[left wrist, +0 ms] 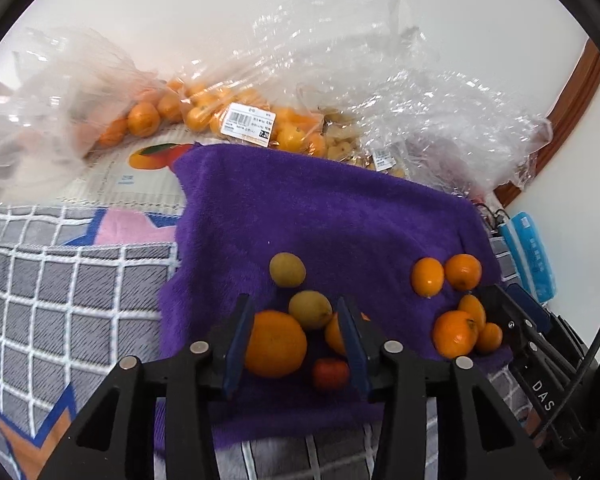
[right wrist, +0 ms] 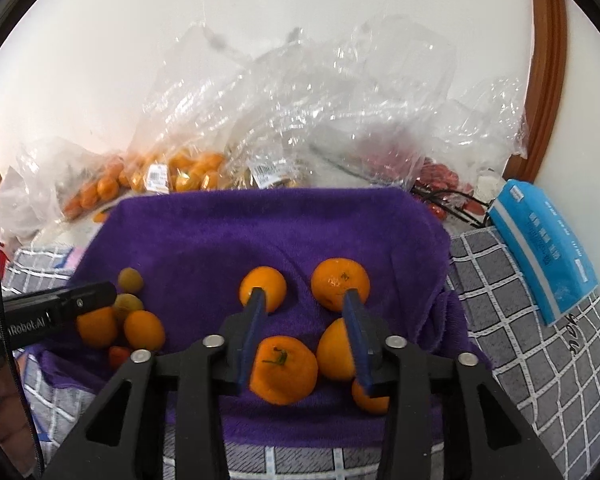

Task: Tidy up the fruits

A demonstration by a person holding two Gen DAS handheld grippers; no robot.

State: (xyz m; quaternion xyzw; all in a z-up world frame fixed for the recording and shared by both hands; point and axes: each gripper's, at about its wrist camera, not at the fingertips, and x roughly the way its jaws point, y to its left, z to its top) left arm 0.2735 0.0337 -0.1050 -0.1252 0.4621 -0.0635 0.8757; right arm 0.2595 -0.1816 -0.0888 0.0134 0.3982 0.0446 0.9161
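Observation:
A purple towel [left wrist: 340, 208] lies on the bed with two clusters of fruit. My left gripper [left wrist: 293, 302] is open above the left cluster: a large orange [left wrist: 275, 344] beside its left finger, two yellow-green fruits [left wrist: 287, 269], a small red fruit [left wrist: 331, 373] and an orange half hidden behind the right finger. My right gripper [right wrist: 303, 294] is open over the right cluster, with a stemmed mandarin [right wrist: 283, 370] low between its fingers and untouched. Two mandarins [right wrist: 340, 283] lie beyond its tips, two more [right wrist: 336, 350] by its right finger. Neither gripper holds anything.
Clear plastic bags of oranges [left wrist: 204, 112] and red fruit [right wrist: 440, 172] are heaped against the white wall behind the towel. A blue tissue pack [right wrist: 544, 248] lies at the right on the grey checked blanket [left wrist: 60, 288]. A wooden frame [right wrist: 548, 60] stands at far right.

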